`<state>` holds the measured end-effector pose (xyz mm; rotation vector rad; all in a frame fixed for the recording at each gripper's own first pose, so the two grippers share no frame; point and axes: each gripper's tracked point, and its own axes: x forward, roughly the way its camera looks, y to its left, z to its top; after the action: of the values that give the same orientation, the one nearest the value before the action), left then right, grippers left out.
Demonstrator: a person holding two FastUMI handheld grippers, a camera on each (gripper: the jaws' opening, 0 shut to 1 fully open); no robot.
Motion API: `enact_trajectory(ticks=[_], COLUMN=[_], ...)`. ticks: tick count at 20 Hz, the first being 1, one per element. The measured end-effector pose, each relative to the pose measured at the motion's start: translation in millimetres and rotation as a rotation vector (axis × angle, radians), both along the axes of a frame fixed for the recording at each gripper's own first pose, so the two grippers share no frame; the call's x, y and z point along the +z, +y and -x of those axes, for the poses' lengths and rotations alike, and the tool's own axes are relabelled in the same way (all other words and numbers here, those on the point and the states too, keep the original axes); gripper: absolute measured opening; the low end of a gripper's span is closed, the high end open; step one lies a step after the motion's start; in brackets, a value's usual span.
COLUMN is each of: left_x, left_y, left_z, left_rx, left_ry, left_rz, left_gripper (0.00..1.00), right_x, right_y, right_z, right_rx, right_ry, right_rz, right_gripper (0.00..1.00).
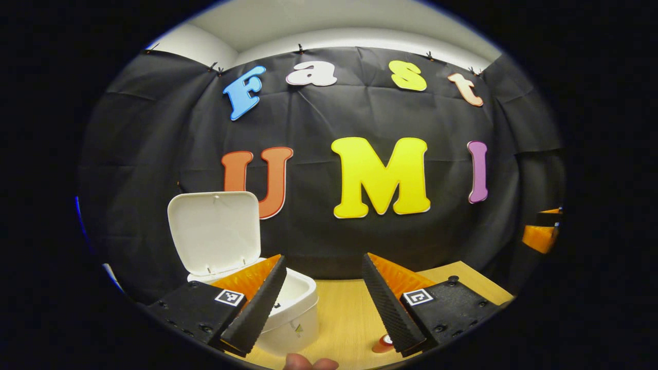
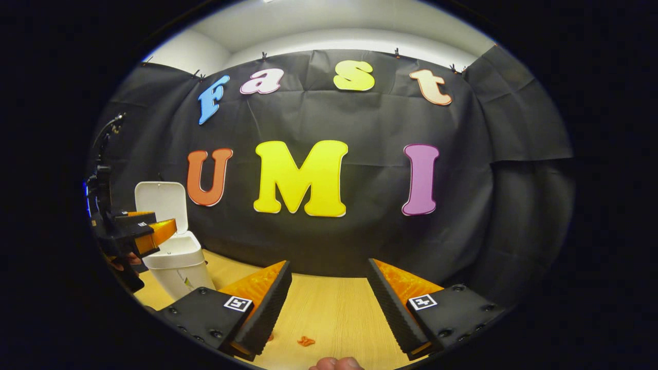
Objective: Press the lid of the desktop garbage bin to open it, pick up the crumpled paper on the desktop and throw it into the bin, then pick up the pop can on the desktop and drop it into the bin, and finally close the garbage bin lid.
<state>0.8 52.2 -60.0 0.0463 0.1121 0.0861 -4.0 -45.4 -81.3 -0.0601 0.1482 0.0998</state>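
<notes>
Pale wooden desktop (image 2: 329,303) with a small orange scrap (image 2: 306,340) near its front

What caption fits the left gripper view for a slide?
Open left gripper above the wooden desktop, beside the white garbage bin with its lid raised.

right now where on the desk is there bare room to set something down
Bare wood lies ahead of the right claw, running to the black cloth wall, with only small orange scraps near its fingers. It is crowded at the white garbage bin, lid up, where the left claw hovers.
</notes>
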Motion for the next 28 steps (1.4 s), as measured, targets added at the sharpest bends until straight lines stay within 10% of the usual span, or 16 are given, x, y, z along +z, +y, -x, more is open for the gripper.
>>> enact_trajectory(ticks=[13, 28], left_x=[-93.7, -98.2], left_y=[-40.9, 6.1], left_z=[60.3, 121.7], left_rx=[-0.089, 0.125], left_ry=[0.298, 0.389], left_rz=[0.032, -0.012], left_gripper=[0.96, 0.96], right_x=[-178.5, -338.1], right_y=[2.5, 31.4], right_z=[6.6, -34.9], right_rx=[0.095, 0.235], right_ry=[0.404, 0.663], right_rz=[-0.010, 0.131], right_gripper=[0.94, 0.95])
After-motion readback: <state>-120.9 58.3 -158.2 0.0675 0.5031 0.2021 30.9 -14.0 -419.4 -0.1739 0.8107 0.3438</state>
